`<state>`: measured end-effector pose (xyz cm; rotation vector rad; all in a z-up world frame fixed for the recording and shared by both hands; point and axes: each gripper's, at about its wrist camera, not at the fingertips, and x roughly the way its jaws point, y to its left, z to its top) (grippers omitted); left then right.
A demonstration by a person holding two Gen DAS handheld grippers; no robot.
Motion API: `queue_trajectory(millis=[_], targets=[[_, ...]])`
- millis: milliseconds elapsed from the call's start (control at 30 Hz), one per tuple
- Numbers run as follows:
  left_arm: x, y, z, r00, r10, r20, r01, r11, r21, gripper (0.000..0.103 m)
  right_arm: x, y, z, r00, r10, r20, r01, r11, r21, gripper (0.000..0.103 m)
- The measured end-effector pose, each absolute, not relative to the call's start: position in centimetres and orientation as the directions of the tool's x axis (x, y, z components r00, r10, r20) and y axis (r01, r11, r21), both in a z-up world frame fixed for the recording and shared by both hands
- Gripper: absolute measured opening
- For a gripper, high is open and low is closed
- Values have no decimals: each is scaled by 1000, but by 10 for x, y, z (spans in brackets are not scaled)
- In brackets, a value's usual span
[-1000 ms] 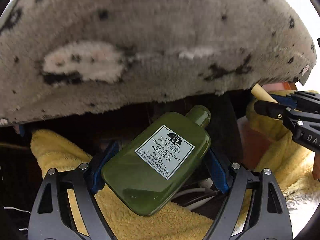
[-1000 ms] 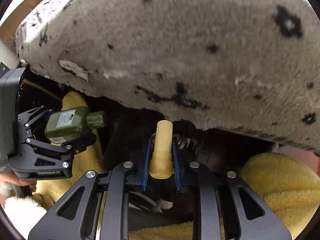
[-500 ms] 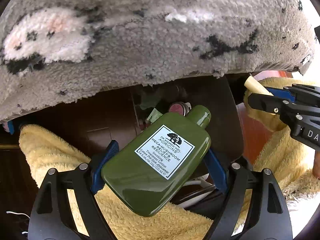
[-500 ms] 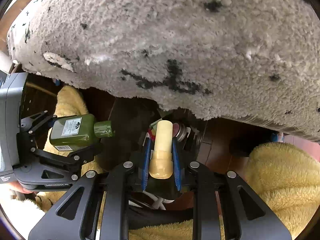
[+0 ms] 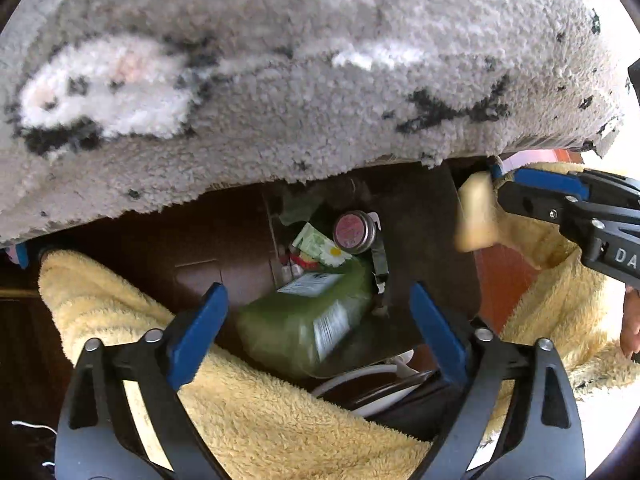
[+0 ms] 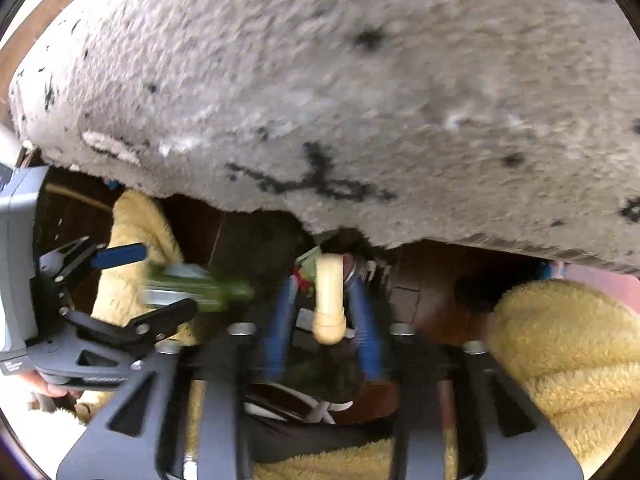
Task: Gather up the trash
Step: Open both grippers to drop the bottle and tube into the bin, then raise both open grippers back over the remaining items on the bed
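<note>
Trash going in here comes to two pieces: one green bottle (image 5: 308,320) and one cream tube (image 6: 329,300), both blurred. One dark bin (image 5: 448,248) sits below them, and I can count at least three bits already inside: a round pink-topped cap (image 5: 352,229), a green-and-white wrapper (image 5: 316,242) and something small and red that I can't make out.

Left gripper (image 5: 316,320) has just been opening and its two blue pads stand wide apart. The bottle is between them but clear of both pads, loose over the bin's mouth.

Right gripper (image 6: 326,308) has just been opening too. The tube is in the gap between its two blue fingers (image 6: 280,320), and neither seems to press on it, though blur makes that hard to judge. From the left wrist camera the tube shows as a cream smear just off the fingertips.

One shaggy grey rug (image 5: 320,80) with black marks fills the top of both views. Yellow fleece (image 5: 260,420) bunches on both sides of the bin.
</note>
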<state>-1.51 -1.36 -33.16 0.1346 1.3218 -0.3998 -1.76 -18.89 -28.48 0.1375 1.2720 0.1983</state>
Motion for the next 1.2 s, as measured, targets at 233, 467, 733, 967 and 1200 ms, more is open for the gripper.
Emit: queue_trajectory(millis=[233,467,733,967,1200], targets=[[-15,-12,-308,242,-199,-950,358,928,-104,95,-24,-199,-268,338,195,-921,-49,981,190,78],[-22,-3,-277,286,-216,-933,350,930,-108,95,-28,-197,-259,357,194,-914,-44,981,191,87],[-25,-6,-242,339,-249,-907,363,924,-118,95,-28,-204,-247,376,231,-897,-29,971,238,88],[-26,-4,-206,409,-265,-873,361,926,-112,95,-31,-208,-214,449,244,-859,-46,967,251,88],[-15,0,-170,493,-248,-834,355,932,-68,95,-24,-225,-167,556,188,-809,-30,978,206,88]])
